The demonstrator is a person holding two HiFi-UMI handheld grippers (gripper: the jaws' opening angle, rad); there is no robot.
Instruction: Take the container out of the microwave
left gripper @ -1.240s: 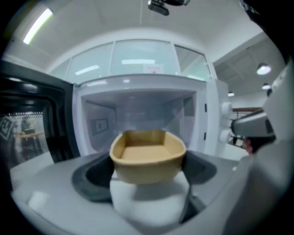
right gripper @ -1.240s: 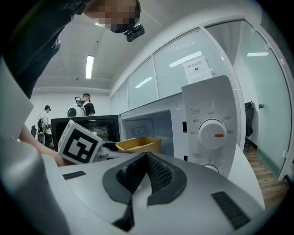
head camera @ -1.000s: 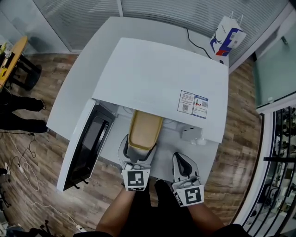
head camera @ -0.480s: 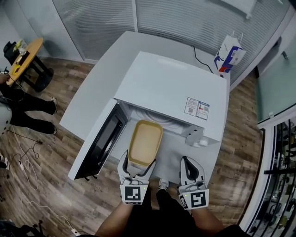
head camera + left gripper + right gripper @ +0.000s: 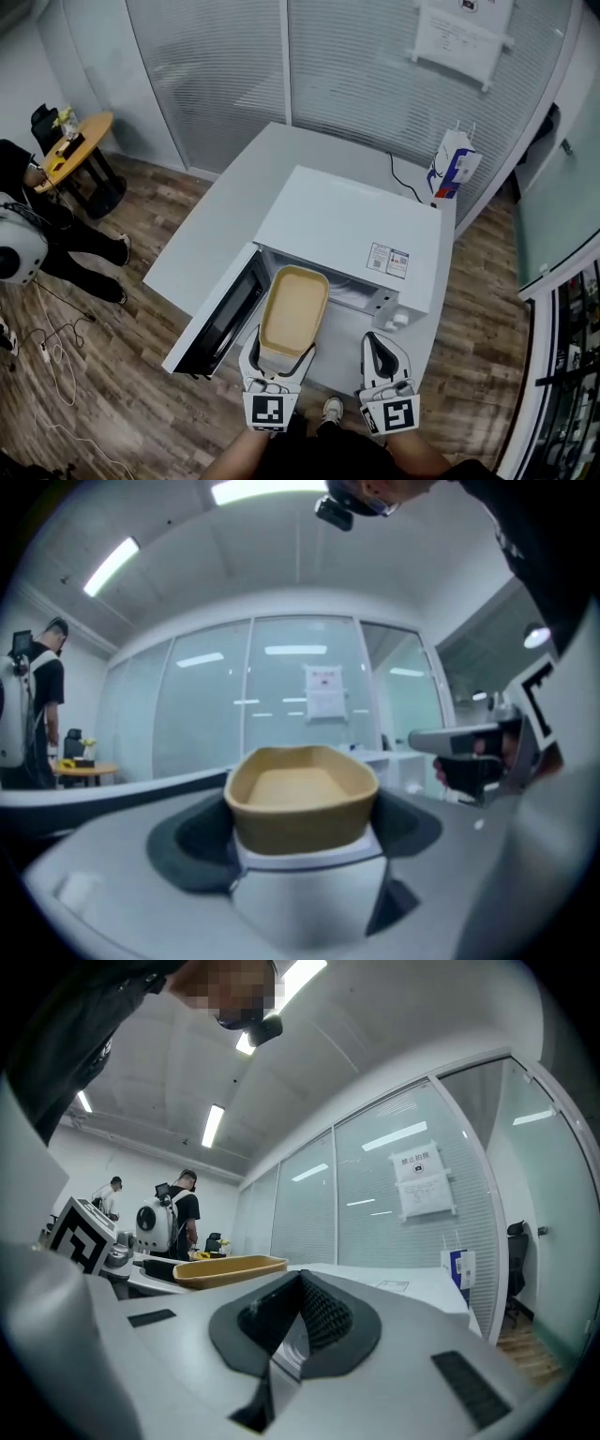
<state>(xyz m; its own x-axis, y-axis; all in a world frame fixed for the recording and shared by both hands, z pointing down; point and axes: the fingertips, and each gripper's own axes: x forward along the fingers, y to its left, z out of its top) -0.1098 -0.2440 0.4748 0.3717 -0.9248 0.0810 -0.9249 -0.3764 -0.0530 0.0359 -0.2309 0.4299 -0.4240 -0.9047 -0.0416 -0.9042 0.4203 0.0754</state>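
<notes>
Left gripper view: the left claw (image 5: 302, 846) grips the tan container (image 5: 300, 799), which juts level ahead of it for carrying; the right claw (image 5: 298, 1321) is closed, empty.

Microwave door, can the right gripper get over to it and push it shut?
Probably not easily. The microwave door hangs open on the far left, and the left gripper, clamped on the tan container, sits between it and the right gripper. The right gripper would have to cross over them.

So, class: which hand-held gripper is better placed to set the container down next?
Probably left. The left hand-held gripper clamps the yellow container in front of the microwave; the right hand-held gripper is shut and empty.
</notes>
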